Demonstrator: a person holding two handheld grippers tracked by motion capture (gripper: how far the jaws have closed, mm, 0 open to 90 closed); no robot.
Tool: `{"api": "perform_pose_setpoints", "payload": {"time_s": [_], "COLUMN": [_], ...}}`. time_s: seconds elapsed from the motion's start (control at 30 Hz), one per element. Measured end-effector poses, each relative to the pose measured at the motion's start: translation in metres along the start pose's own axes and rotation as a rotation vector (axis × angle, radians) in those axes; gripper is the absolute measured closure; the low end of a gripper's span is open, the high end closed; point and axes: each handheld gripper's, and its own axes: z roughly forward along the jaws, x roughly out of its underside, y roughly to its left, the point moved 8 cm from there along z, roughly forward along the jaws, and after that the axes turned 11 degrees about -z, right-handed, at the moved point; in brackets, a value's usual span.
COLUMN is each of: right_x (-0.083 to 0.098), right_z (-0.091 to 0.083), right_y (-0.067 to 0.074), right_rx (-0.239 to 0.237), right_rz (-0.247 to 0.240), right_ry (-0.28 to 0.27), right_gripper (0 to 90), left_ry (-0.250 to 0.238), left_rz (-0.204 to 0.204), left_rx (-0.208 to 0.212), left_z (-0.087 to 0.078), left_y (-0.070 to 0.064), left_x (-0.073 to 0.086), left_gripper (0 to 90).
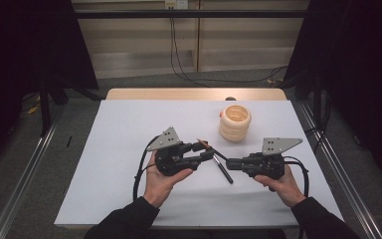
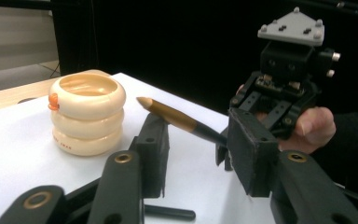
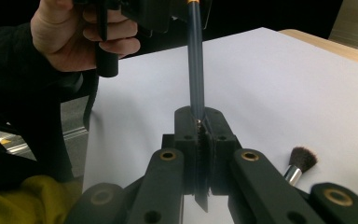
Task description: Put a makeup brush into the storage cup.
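Passing a makeup brush (image 1: 214, 151) from one pair of tongs to the other looks like the step in hand. The right tongs (image 1: 230, 163) are clamped tight on the dark handle of the brush, as the right gripper view shows, with the shaft (image 3: 196, 60) running away from them toward the other hand. The left tongs (image 2: 193, 140) stand half closed around the gold-tipped end (image 2: 165, 112); the pads (image 2: 249, 151) sit either side of the shaft, and contact is not clear from these views. The brush is in the air above the white surface (image 1: 129, 149), between the two hands, with the ringed cream holder (image 1: 235, 122) standing well apart behind. A second brush (image 3: 300, 161) lies on the surface near the right tongs.

To do this well, I would bring the left pads squarely onto the shaft and feel a firm hold before the right tongs loosen. Keeping both hands quiet matters, since a slim round handle can roll or tip out of a loose pinch.
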Motion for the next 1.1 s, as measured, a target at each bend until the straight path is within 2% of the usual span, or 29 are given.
{"api": "perform_pose_setpoints", "payload": {"time_s": [0.03, 0.17, 0.63, 0.7, 0.8, 0.93, 1.0, 1.1], "right_x": [0.000, -0.001, 0.002, 0.003, 0.003, 0.002, 0.002, 0.000], "right_z": [0.001, 0.001, 0.005, 0.007, 0.008, 0.009, 0.009, 0.010], "right_y": [0.001, 0.002, 0.005, 0.006, 0.006, 0.009, 0.009, 0.011], "right_rx": [-0.012, -0.009, -0.033, -0.035, -0.035, -0.057, -0.054, -0.065], "right_rz": [-0.001, -0.008, -0.021, -0.022, -0.024, -0.028, -0.026, -0.026], "right_ry": [-0.005, -0.004, 0.013, 0.014, 0.012, 0.008, 0.007, 0.006], "right_gripper": [85.9, 85.9, 85.6, 85.1, 84.4, 84.3, 81.1, 73.3], "left_ry": [-0.014, -0.040, -0.020, -0.020, -0.006, -0.006, 0.006, 0.008], "left_rz": [-0.016, -0.052, -0.051, -0.058, -0.039, -0.055, -0.040, -0.041], "left_rx": [0.000, 0.036, 0.108, 0.141, 0.143, 0.146, 0.146, 0.136], "left_z": [0.000, 0.001, 0.001, 0.001, 0.002, 0.001, 0.000, 0.000], "left_y": [0.000, 0.000, -0.009, -0.013, -0.016, -0.019, -0.018, -0.019], "left_x": [-0.001, -0.006, -0.008, -0.009, -0.010, -0.012, -0.012, -0.012], "left_gripper": [62.6, 72.6, 81.7, 82.8, 83.9, 84.0, 84.0, 84.0]}}
